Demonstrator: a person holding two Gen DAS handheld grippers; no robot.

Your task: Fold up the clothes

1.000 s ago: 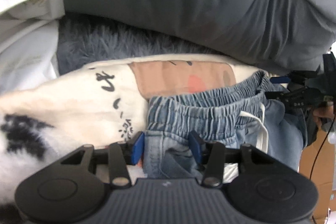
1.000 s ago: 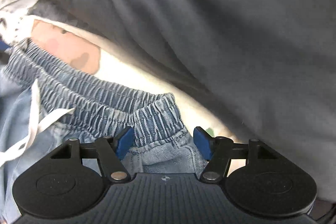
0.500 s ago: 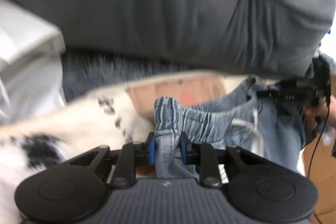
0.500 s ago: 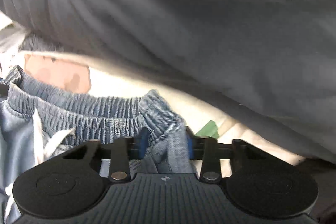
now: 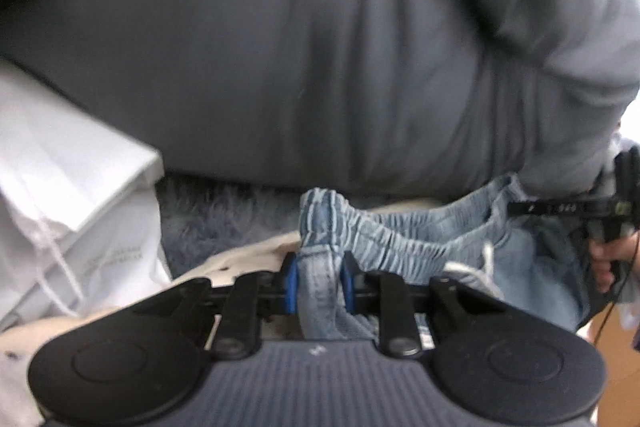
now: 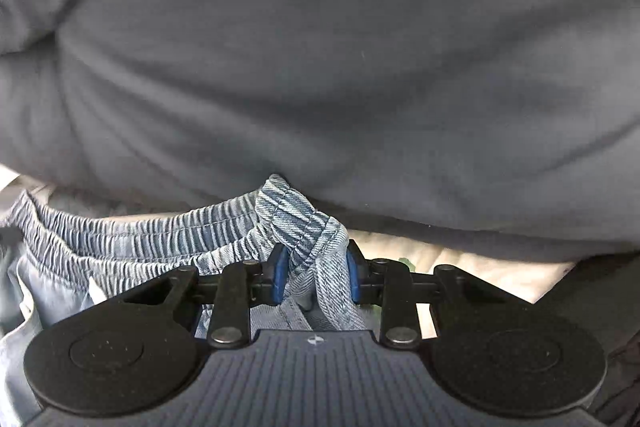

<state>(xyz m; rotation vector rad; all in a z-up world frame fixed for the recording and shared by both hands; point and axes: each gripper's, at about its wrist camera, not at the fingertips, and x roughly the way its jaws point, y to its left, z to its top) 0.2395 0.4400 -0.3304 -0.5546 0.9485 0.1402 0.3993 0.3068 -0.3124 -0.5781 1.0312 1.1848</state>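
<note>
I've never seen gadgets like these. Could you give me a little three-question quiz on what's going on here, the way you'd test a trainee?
1. True or false: the left gripper is shut on the jeans.
2. What part of the jeans does the right gripper pinch? A) a leg hem B) the elastic waistband C) the white drawstring
3. Fill in: left of the jeans in the left wrist view lies a white ____.

Key: 1 true; 2 B; 3 bag.

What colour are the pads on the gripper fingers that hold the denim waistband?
Blue pads; clearest in the right wrist view, where they pinch the waistband.
</note>
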